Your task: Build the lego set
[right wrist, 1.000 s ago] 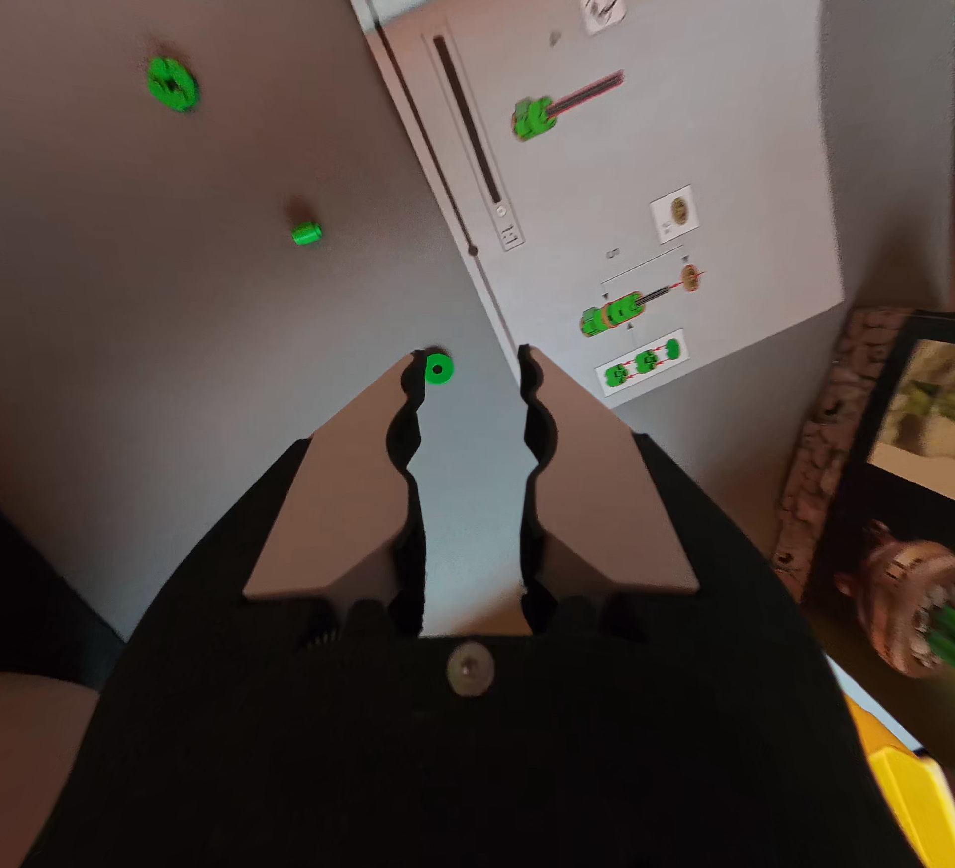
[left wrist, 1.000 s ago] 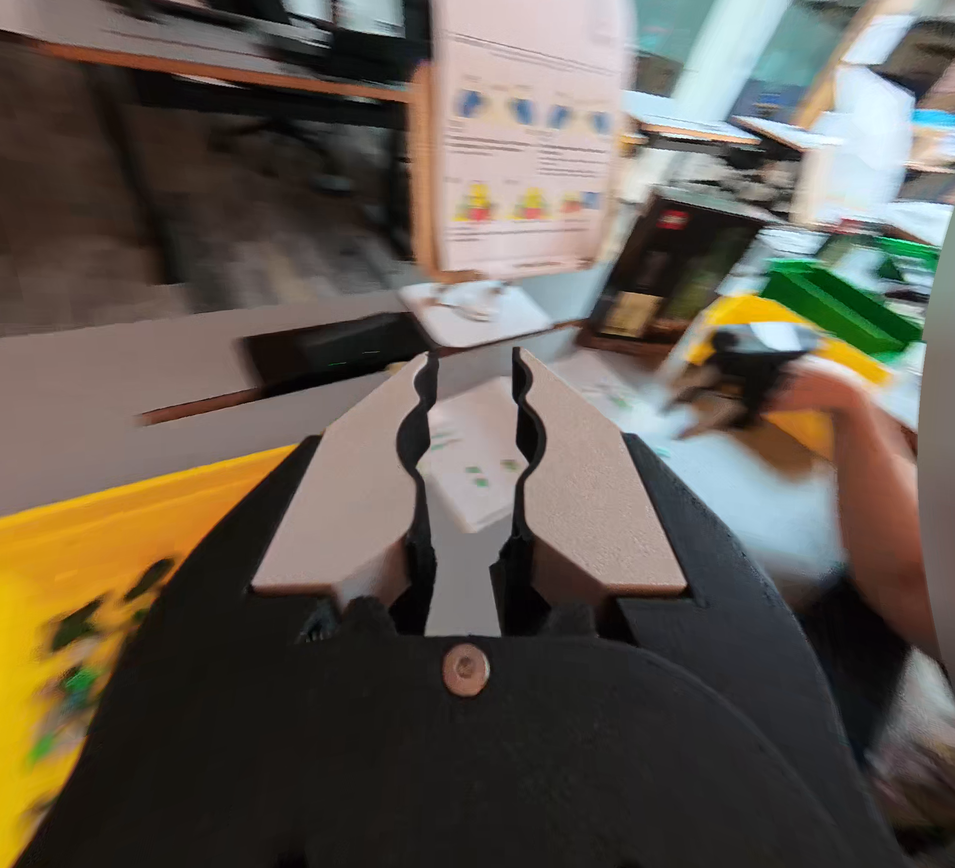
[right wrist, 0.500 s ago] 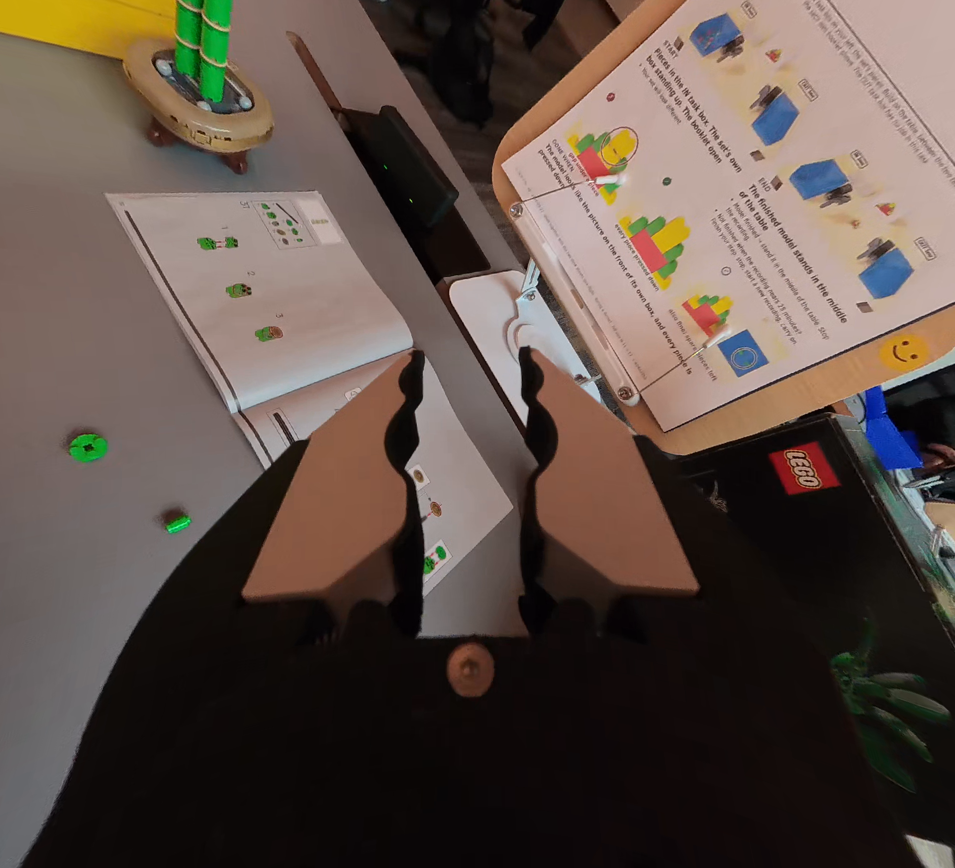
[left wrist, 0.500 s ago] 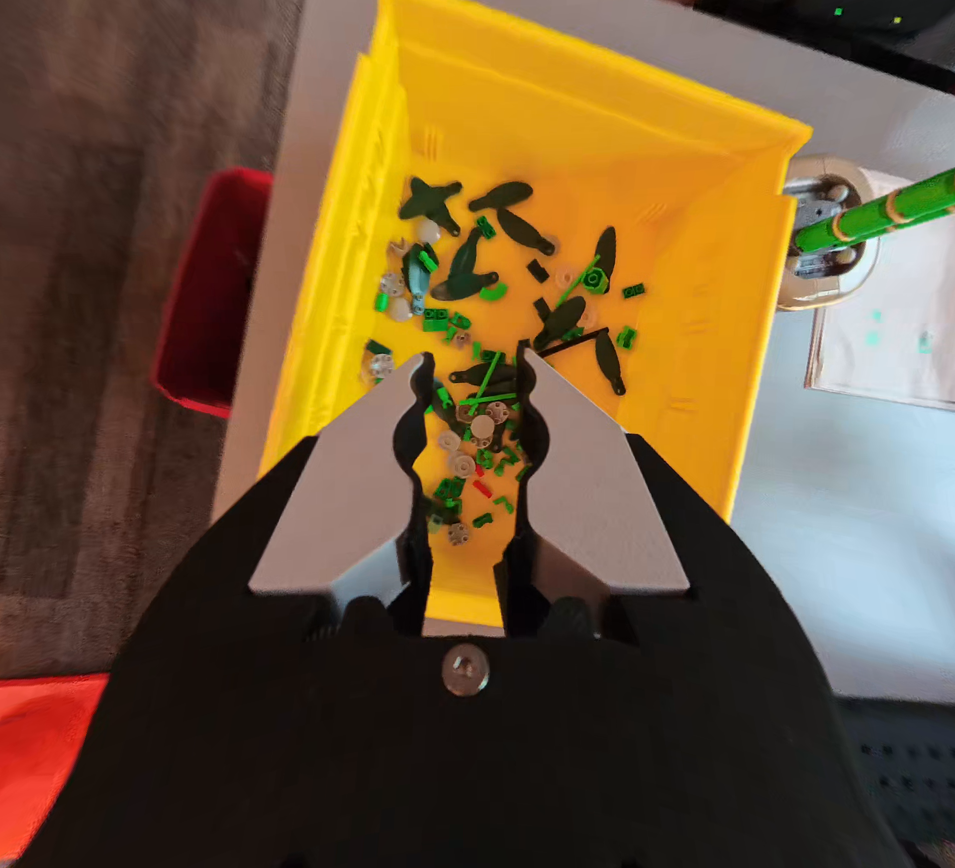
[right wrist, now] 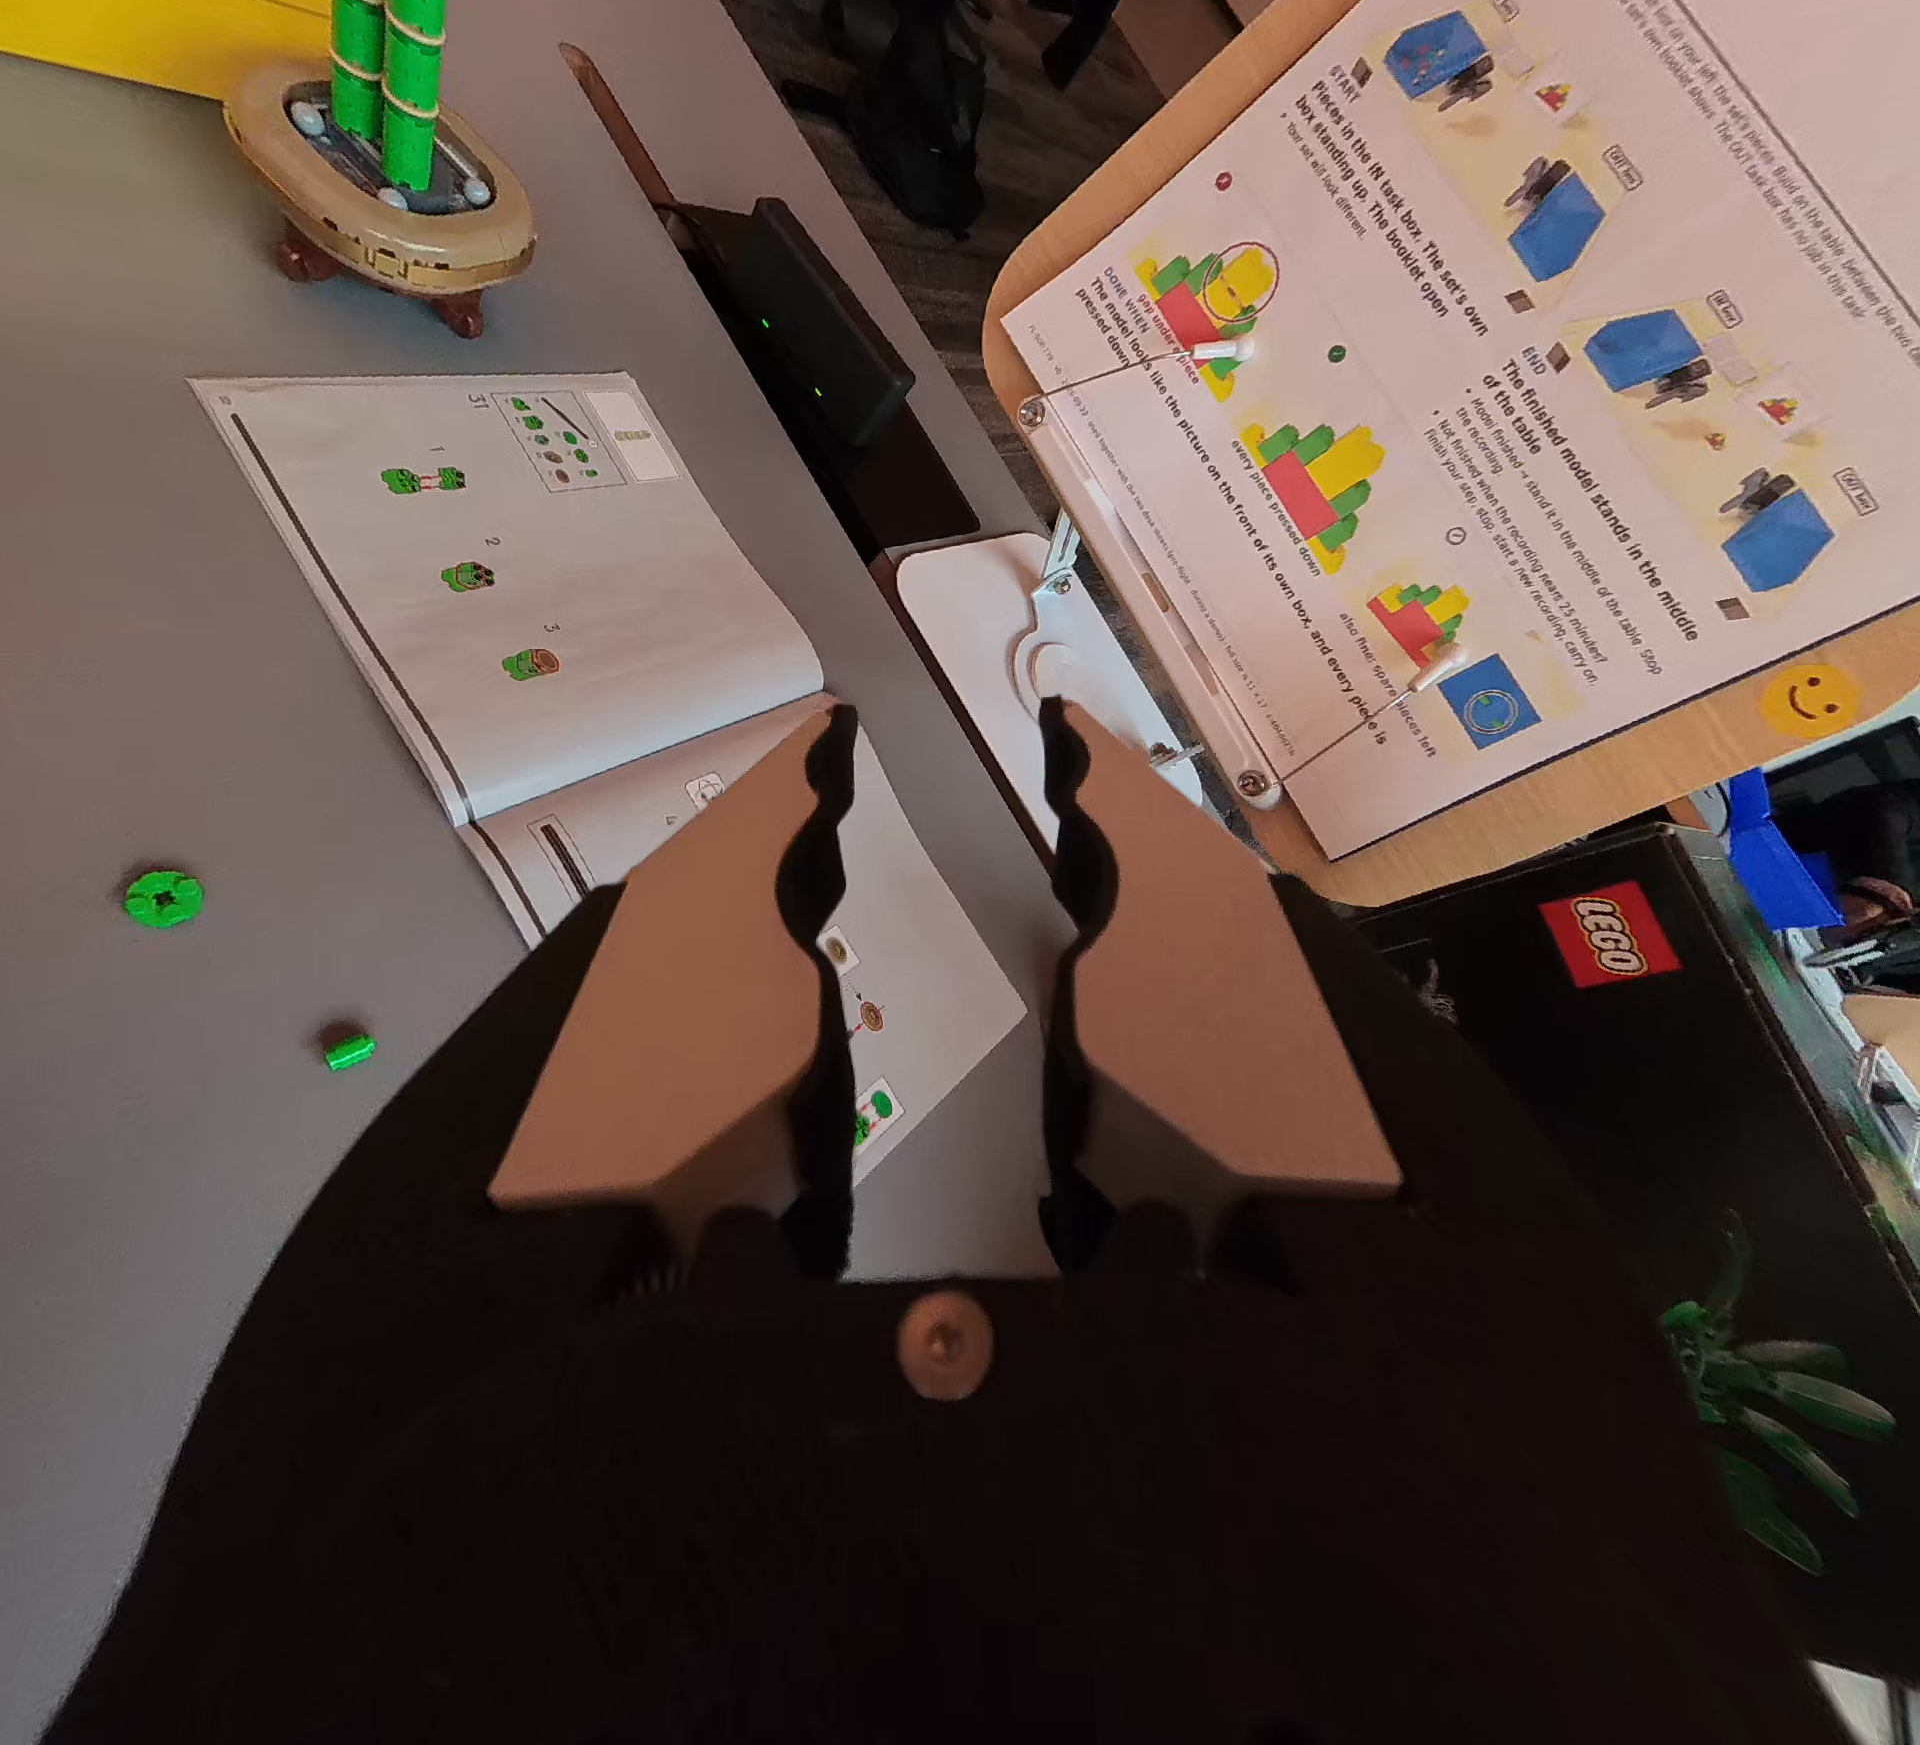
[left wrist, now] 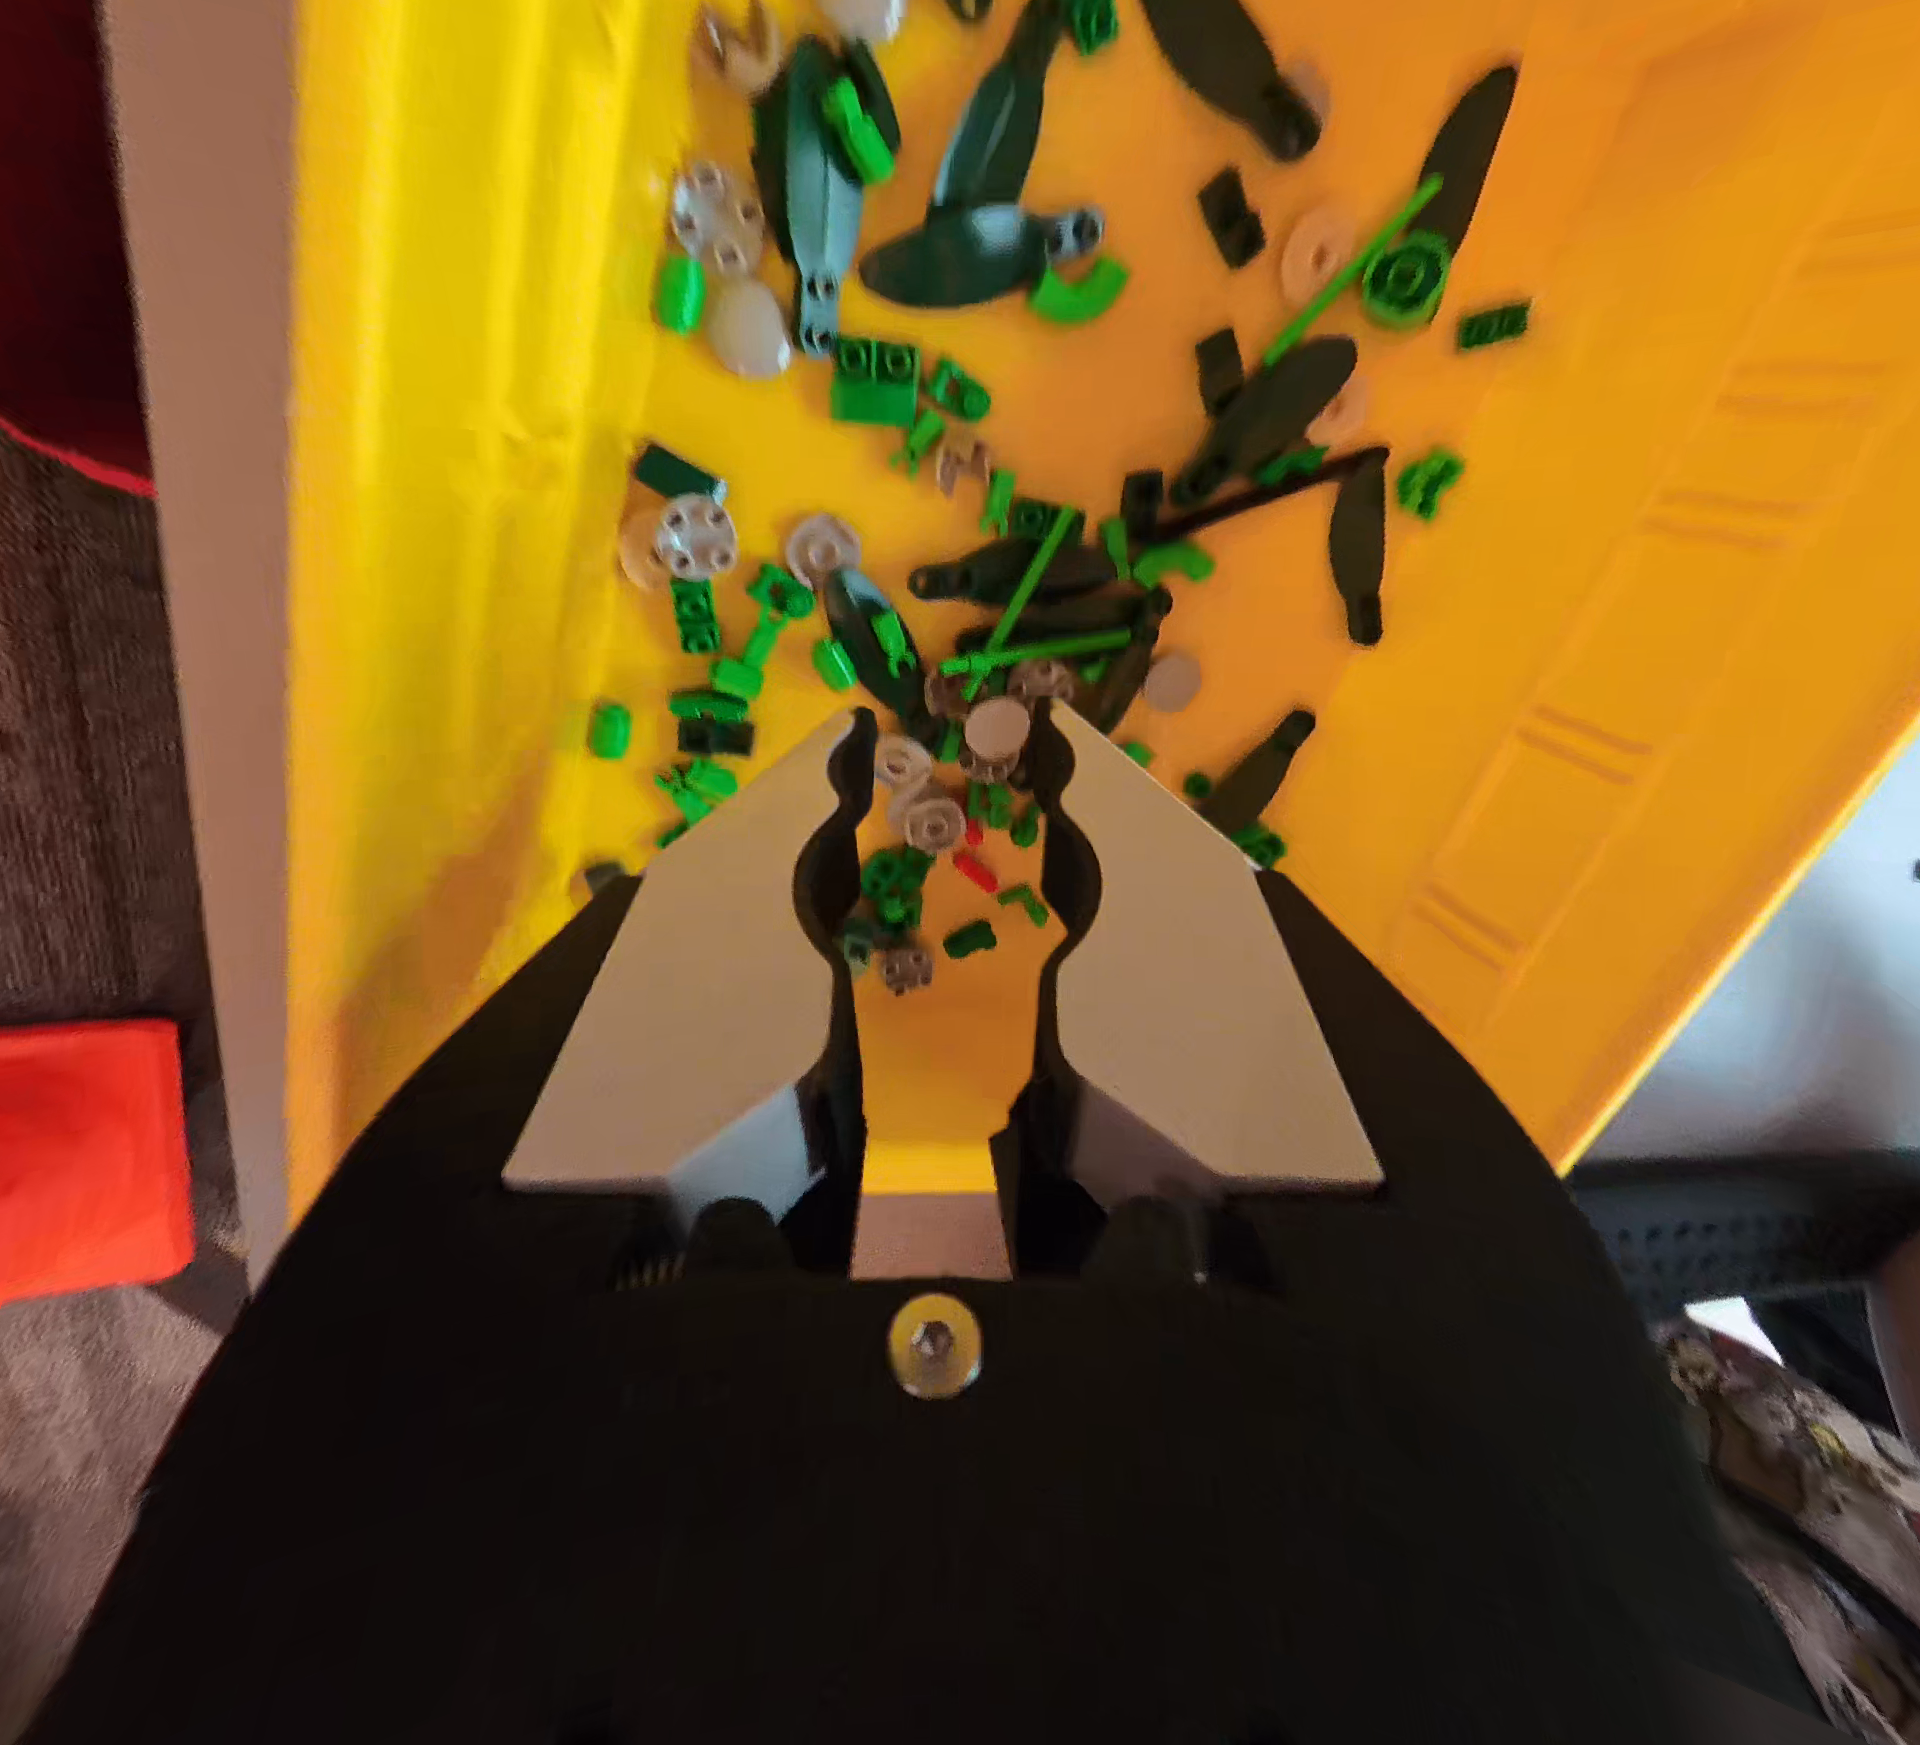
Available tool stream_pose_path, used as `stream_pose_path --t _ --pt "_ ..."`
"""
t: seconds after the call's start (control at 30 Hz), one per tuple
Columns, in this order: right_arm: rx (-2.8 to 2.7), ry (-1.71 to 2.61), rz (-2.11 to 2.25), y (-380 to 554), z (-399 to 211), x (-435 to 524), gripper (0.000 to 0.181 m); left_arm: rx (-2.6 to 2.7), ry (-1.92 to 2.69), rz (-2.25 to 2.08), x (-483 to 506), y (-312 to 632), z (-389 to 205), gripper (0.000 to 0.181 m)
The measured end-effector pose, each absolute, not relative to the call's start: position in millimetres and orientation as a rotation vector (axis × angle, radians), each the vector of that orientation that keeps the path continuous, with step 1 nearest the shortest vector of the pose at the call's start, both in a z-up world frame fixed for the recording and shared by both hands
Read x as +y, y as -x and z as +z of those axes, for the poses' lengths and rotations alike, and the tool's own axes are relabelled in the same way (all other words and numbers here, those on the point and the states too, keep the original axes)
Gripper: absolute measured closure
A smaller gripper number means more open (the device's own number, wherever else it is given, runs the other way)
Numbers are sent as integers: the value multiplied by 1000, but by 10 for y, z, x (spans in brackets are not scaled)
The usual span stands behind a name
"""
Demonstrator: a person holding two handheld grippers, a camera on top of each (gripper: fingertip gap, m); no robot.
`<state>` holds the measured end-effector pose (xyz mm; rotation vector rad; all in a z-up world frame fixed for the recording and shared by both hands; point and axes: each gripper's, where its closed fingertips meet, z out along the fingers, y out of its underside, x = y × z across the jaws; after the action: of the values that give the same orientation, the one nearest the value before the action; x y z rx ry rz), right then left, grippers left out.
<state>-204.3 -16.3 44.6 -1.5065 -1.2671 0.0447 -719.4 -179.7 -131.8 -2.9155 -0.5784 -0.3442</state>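
The loose lego pieces (left wrist: pixel 997 490) lie scattered over the floor of a yellow bin (left wrist: pixel 457 365), thickest in a band running from the far left toward the near middle. Dark green leaf pieces (left wrist: pixel 987 137) point every way, most with their long axes running near to far. A thin bright green rod (left wrist: pixel 1023 594) slants from near left to far right, crossed by a second that lies almost left to right. Round grey studs (left wrist: pixel 1003 729) sit right at the tips of the left gripper (left wrist: pixel 951 739), and small green and red bits show in the gap between its fingers. The left gripper hangs over the near part of the bin with its jaws moderately apart and nothing between them; the view is somewhat blurred, so whether the tips touch any piece cannot be told.

In the right wrist view, the partly built model (right wrist: pixel 384 85) stands upright at the far left of the grey table (right wrist: pixel 125 552): two bright green stalks rising from a tan oval base. An open instruction booklet (right wrist: pixel 540 594) lies flat nearer, its spine running far left to near right. A green round plate (right wrist: pixel 163 897) and a small green cylinder (right wrist: pixel 348 1048) rest apart on the table left of the booklet. The right gripper (right wrist: pixel 945 729) is held above the booklet's near page, jaws parted and empty. To the right stand a printed sheet on a wooden board (right wrist: pixel 1455 407) and a black set box (right wrist: pixel 1621 1072).
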Motion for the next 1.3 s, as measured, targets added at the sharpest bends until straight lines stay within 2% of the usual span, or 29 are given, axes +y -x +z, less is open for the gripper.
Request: stream_pose_path --t 0.13,0.2,1.3 --pt "-1289 1523 16 2036 376 -140 144 -517 3033 -331 -2016 7077 -1346 154" --pt "-1294 1525 15 2040 364 -139 144 -488 3067 -330 -2085 7034 -1346 161" --pt "-1359 1568 -27 2033 180 -112 144 -606 3062 -264 -2221 7203 -1306 163"
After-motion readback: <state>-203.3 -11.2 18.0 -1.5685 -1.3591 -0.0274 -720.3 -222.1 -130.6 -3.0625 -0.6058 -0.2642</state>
